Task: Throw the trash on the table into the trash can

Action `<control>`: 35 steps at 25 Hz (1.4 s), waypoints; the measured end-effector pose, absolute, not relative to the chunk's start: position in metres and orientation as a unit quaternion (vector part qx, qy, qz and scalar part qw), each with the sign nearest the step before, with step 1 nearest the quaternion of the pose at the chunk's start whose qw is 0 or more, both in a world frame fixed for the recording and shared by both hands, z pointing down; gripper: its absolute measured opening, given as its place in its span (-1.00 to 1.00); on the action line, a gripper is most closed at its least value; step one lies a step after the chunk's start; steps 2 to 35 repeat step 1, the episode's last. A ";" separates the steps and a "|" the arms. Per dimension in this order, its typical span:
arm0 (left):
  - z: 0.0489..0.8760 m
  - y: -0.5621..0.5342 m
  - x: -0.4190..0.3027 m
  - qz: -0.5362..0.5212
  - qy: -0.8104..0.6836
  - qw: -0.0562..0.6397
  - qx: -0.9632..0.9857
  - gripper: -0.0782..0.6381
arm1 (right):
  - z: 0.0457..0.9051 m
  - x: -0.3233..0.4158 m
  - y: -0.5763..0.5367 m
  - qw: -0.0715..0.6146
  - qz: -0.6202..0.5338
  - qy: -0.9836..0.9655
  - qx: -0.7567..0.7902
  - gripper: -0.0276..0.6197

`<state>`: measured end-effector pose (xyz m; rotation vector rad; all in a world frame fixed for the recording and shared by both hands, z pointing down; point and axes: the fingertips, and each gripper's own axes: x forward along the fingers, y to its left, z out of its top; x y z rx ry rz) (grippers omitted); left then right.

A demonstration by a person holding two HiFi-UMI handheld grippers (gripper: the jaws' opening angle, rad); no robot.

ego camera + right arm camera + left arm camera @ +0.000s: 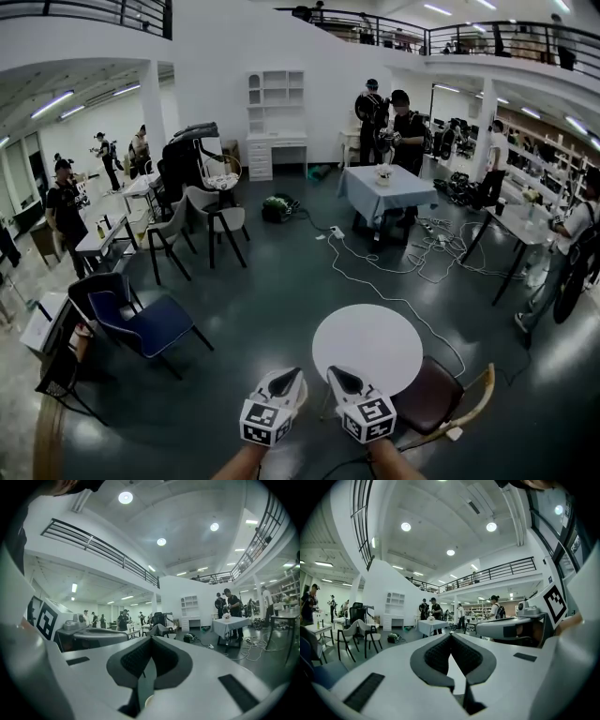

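The right gripper [151,639] points level, jaws together, empty. Beyond, a cloth-covered worktop [228,624] bears what may be flowers [227,616].

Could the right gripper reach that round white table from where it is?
Probably yes: the table sits just ahead of the right gripper, nothing between them; the chair stands off to the side.

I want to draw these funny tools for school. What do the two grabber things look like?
Both are white plastic. The left gripper and right gripper each taper to a beak-like point, lined with dark grey, bumpy pads. Each carries a white cube printed with black square markers. No sleeves show at the wrists.
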<state>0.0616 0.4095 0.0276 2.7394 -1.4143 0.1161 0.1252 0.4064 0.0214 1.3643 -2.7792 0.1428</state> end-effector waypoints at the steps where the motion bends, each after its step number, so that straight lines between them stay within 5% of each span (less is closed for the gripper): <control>1: 0.026 0.411 0.056 0.040 -0.458 0.027 0.888 -0.74 | 0.019 0.120 0.408 0.020 0.045 -0.897 0.440 -0.86; 35: 0.026 0.411 0.056 0.040 -0.458 0.027 0.888 -0.74 | 0.019 0.120 0.408 0.020 0.045 -0.897 0.440 -0.86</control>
